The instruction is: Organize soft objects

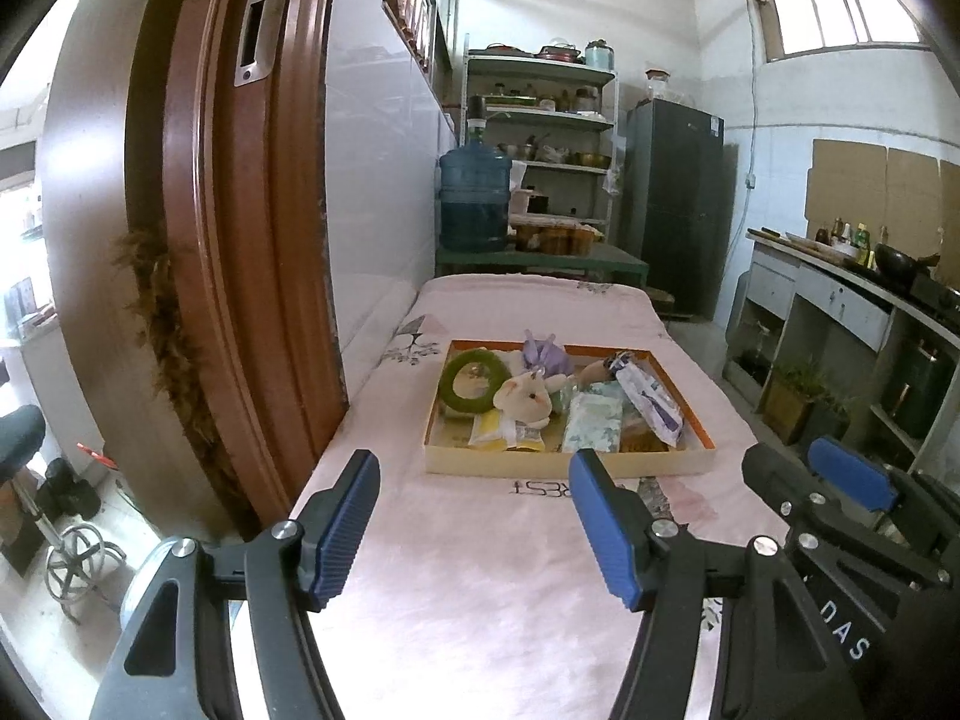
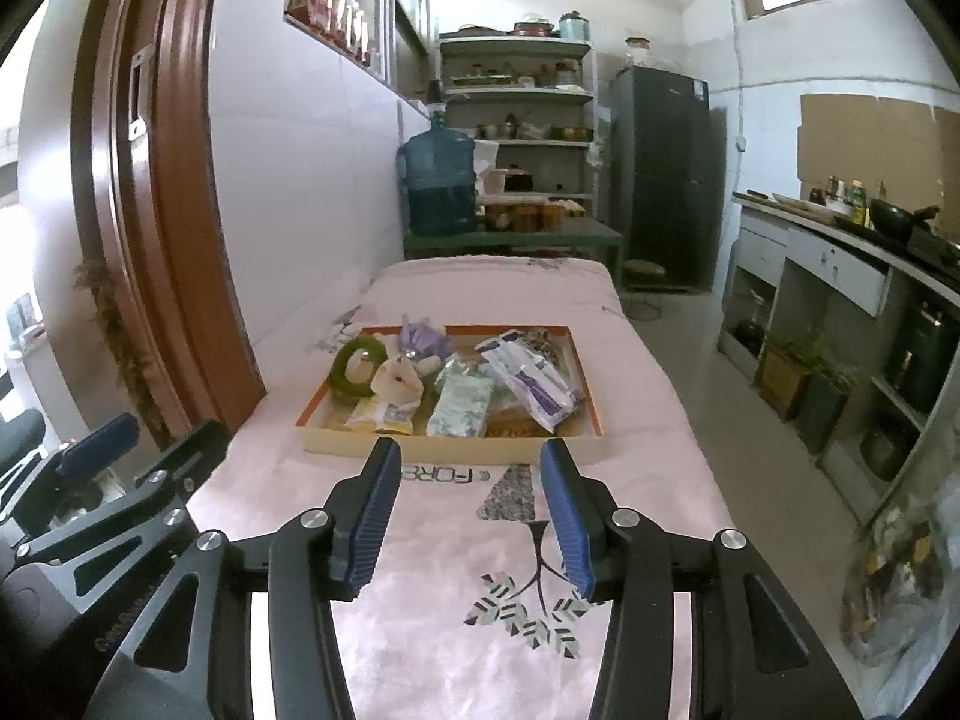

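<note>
Both tools are held back over the near end of the pink cloth-covered table (image 2: 630,372), short of the shallow cardboard tray with the orange inner rim (image 2: 456,453), which sits across the middle of the table. The left gripper (image 1: 474,531) is spread wide with nothing between its blue ribbed pads; the right gripper (image 2: 468,516) is parted too, somewhat narrower, and also empty. All the soft things are gathered inside the tray: a green fuzzy ring (image 1: 471,381) at the far left corner, a cream plush toy (image 1: 525,399) just beside it, a lilac fabric bundle (image 1: 543,354) against the far edge, a yellow packet (image 1: 489,429) near the front edge, a pale green patterned pouch (image 1: 594,423) in the middle, and a white and purple plastic pack (image 1: 651,399) toward the right side. Such a scene suits a heap waiting to be sorted or one just gathered in; which it is cannot be settled here. Any reach would need to clear the tray's front wall.
</note>
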A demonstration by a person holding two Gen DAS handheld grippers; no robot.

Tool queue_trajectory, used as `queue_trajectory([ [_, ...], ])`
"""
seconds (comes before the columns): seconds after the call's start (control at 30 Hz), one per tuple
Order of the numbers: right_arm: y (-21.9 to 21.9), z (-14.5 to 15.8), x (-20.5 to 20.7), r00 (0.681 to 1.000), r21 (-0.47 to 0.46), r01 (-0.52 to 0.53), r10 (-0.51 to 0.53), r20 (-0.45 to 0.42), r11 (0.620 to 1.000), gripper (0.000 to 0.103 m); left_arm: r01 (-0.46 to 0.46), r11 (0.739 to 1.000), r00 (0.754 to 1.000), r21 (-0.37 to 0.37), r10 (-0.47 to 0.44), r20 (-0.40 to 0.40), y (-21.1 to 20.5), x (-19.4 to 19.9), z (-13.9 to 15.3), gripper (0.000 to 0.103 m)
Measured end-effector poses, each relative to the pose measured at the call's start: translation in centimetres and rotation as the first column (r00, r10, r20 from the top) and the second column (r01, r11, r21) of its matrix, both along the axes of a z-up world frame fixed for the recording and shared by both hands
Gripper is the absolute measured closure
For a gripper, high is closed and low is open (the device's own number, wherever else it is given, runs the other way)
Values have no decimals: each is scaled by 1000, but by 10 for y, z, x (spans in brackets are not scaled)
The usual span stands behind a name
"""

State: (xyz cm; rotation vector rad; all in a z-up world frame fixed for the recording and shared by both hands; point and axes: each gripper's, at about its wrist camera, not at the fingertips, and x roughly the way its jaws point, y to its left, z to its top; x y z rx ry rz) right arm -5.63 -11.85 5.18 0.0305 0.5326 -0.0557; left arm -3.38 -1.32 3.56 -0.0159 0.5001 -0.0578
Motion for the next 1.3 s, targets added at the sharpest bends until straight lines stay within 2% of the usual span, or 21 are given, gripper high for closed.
queue_trajectory([
  [0.3, -6, -10, 5, 999, 21, 0, 1, -38, 1000, 53, 6, 1000, 1000, -10, -6, -28, 2, 4, -7, 37],
  [1.3, -4, -15, 8, 999, 24, -10, 11, -45, 1000, 53, 9, 1000, 999, -10, -9, -35, 0, 5, -9, 37],
])
